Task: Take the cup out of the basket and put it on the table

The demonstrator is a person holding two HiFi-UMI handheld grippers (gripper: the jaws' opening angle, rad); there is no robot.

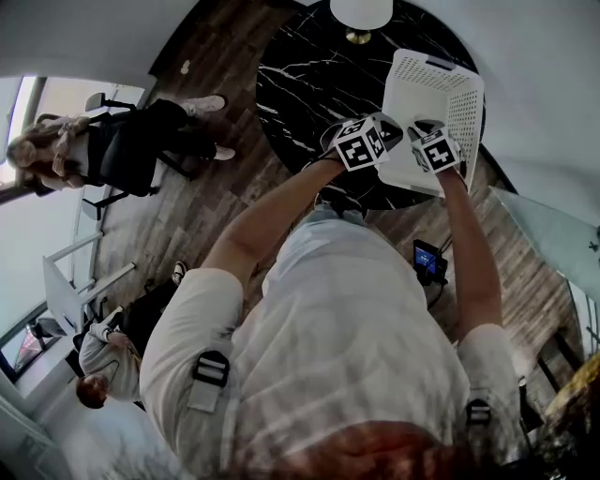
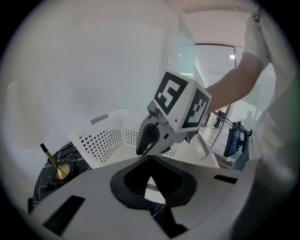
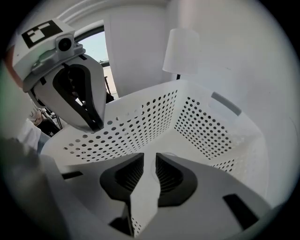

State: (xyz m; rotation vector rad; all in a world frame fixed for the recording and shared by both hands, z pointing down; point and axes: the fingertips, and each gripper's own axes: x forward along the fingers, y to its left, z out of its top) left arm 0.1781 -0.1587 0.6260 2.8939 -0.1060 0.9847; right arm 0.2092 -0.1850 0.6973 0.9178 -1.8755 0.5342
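A round tabletop (image 1: 300,66) of glossy black stone veined in white is seen in the head view, with a white lamp shade (image 1: 361,11) on a brass foot (image 1: 357,37) at its 12 o'clock edge. A rectangular basket (image 1: 450,94) of matte white plastic, its walls pierced with rows of round holes, is set on the 3 o'clock side. Both bare forearms (image 1: 272,211) are stretched forward, and the two marker cubes (image 1: 359,142) are held side by side at the basket's near rim. The left claw (image 2: 150,158) is clenched, its grey tips met with nothing between the smooth black pads, by the basket's near corner. The right claw (image 3: 150,155) is released by a narrow gap, its ribbed pads pointed down into the basket, whose white plastic is shown between them. The cup cannot be told apart from that white interior.
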